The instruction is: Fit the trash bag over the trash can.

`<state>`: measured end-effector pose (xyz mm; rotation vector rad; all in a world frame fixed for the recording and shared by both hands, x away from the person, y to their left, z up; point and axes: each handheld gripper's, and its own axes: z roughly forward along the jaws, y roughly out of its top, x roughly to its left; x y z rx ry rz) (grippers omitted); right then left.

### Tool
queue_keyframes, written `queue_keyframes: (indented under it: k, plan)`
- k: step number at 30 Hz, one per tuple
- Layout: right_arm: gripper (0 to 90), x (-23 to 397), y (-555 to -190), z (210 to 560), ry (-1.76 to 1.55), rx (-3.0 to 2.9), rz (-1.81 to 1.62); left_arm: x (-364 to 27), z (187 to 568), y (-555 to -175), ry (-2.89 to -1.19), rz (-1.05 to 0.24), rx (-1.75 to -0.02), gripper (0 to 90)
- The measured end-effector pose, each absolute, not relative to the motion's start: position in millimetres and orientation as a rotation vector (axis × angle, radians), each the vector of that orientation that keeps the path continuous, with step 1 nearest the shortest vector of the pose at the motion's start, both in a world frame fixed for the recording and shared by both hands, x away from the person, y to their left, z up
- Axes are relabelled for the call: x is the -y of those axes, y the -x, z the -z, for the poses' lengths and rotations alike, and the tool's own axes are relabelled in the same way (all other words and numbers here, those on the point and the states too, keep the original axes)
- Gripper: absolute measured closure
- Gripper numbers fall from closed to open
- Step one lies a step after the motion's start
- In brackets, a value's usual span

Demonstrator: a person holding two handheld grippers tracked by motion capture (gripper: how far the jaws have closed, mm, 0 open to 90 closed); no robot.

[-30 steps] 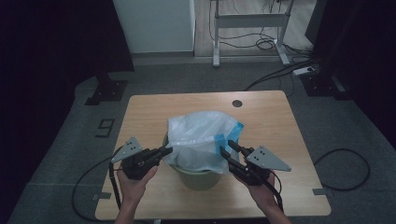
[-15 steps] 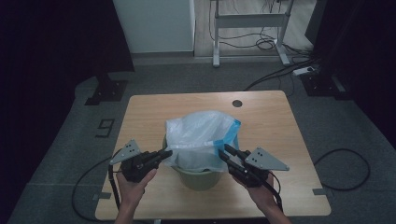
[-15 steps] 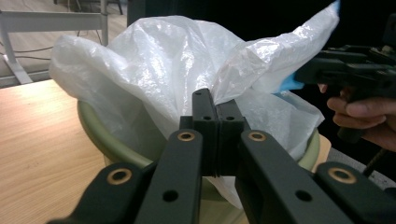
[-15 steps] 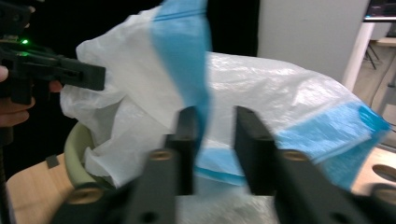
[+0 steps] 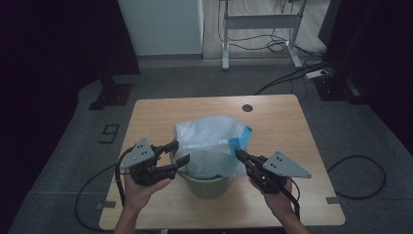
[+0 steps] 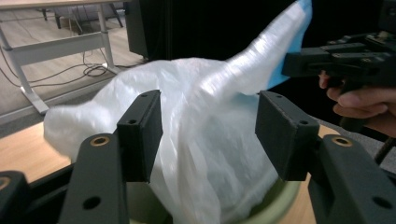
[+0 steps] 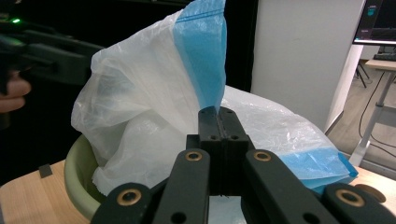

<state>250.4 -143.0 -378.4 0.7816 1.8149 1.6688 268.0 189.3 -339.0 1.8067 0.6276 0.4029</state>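
Observation:
A white see-through plastic bag with a blue band sits in a pale green bin near the table's front edge. My left gripper is at the bag's left side. In the left gripper view the left gripper is open; its jaws have just been opening, with loose bag film between the pads untouched, above the bin's rim. My right gripper is at the bag's right. In the right gripper view the right gripper has just closed and is shut on the bag's blue band, beside the bin.
The bin stands on a light wooden table with a round cable hole at the back. Behind the table are a white cabinet, a desk frame and cables on the grey floor.
The left gripper's jaws have opened off the bag and the hand has risen a little. The right gripper has stayed in place, its jaws closing on the bag's blue edge.

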Motion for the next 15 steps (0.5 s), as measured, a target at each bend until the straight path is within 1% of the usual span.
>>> queue_keyframes:
  k: [2, 3, 7, 9, 11, 15]
  plan:
    - [89.3, 145, -249, 377, -0.779, -1.812, -1.665, -183, 336, -273, -1.832, -0.392, -0.601, 45.6]
    - [89.3, 146, -249, 377, -0.777, -1.810, -1.663, -179, 335, -275, -1.855, -0.388, -0.579, 49.8]
    - [89.3, 151, -248, 373, -0.792, -1.781, -1.670, -169, 337, -280, -1.898, -0.356, -0.553, 80.4]
    - [89.3, 153, -247, 370, -0.801, -1.757, -1.678, -166, 340, -282, -1.892, -0.342, -0.562, 87.8]
    - [89.3, 156, -246, 366, -0.806, -1.728, -1.690, -163, 344, -283, -1.889, -0.322, -0.573, 89.5]
    - [89.3, 155, -244, 357, -0.788, -1.696, -1.706, -157, 355, -283, -1.928, -0.280, -0.576, 89.7]
